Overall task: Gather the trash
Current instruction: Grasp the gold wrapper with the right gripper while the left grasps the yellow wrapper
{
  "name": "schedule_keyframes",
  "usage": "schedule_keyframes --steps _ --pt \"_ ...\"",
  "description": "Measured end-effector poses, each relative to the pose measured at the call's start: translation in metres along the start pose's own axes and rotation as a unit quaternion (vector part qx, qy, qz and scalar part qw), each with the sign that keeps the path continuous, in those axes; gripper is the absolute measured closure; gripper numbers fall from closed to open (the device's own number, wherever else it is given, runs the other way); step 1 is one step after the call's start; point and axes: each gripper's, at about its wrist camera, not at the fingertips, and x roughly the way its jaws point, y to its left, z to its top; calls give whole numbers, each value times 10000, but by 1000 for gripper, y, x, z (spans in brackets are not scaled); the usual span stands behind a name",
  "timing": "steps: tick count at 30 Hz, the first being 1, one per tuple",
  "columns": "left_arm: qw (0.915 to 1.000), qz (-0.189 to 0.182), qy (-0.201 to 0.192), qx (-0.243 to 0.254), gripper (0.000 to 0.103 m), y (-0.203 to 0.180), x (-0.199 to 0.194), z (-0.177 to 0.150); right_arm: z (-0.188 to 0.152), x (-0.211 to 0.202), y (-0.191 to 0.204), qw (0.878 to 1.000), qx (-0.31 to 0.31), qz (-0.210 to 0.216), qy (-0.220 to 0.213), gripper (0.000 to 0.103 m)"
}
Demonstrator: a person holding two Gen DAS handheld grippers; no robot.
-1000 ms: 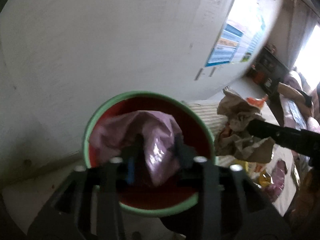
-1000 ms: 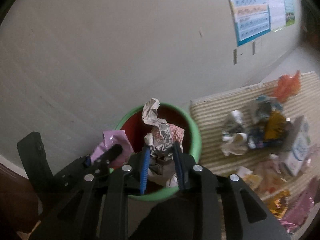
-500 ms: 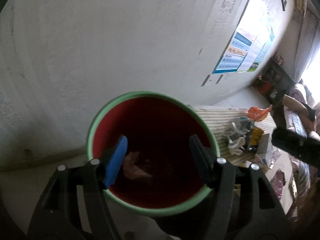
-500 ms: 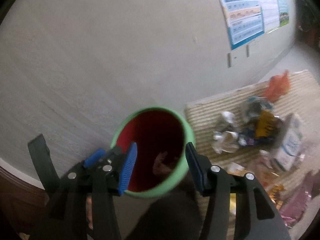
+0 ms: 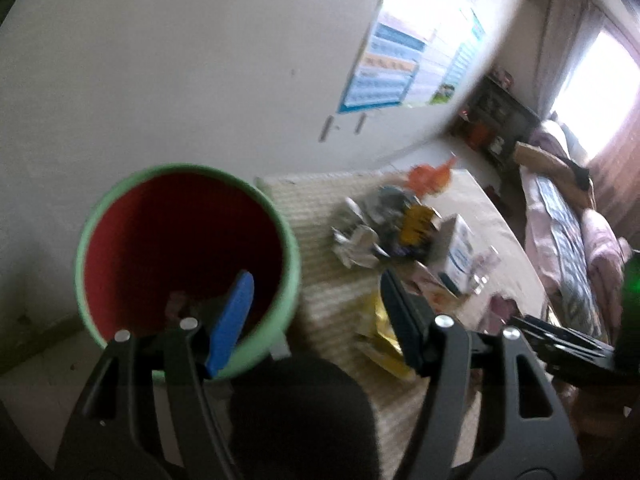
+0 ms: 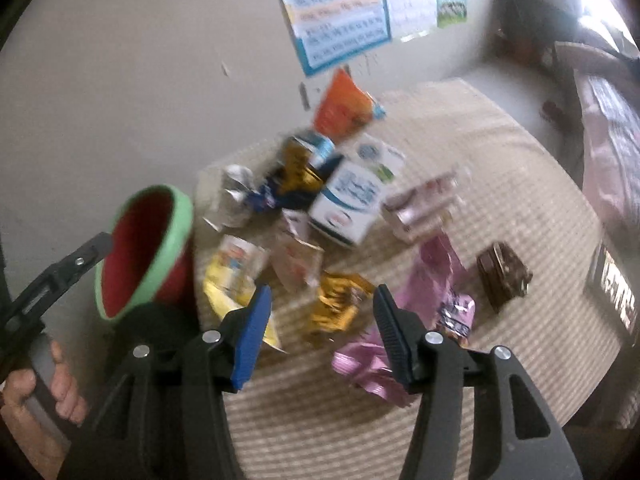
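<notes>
A red bin with a green rim [image 5: 188, 172] stands by the wall; it also shows in the right wrist view [image 6: 176, 216]. Pink trash lies at its bottom [image 5: 176, 304]. My left gripper [image 5: 316, 300] is open and empty over the bin's right edge. My right gripper [image 6: 320, 320] is open and empty above a gold wrapper [image 6: 338, 304] and a pink wrapper [image 6: 424, 280] on the woven mat [image 6: 500, 184]. More trash lies there: a white carton [image 6: 352, 196], an orange bag [image 6: 344, 106], a yellow packet [image 6: 232, 276] and a brown wrapper [image 6: 504, 272].
A poster [image 6: 340, 16] hangs on the wall behind the mat. A bed with patterned bedding [image 5: 560, 216] lies at the right. A dark shelf [image 5: 500, 120] stands in the far corner. My hand [image 6: 44, 380] holds the left gripper's handle.
Both grippers let their trash fall into the bin and opened. They then swung right, away from the bin and toward the litter on the mat.
</notes>
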Motion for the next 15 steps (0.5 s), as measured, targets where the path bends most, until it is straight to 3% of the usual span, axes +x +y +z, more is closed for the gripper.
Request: schedule_keyframes --steps 6,10,15 --pt "9995 -63 180 254 40 -27 -1 -12 2 43 0 9987 -322 -123 369 51" --pt "9992 -29 175 370 40 -35 -5 -15 1 72 -6 9970 -115 -1 766 53" --pt "9988 4 244 434 39 -40 0 -16 0 82 -6 9966 -145 -47 812 63"
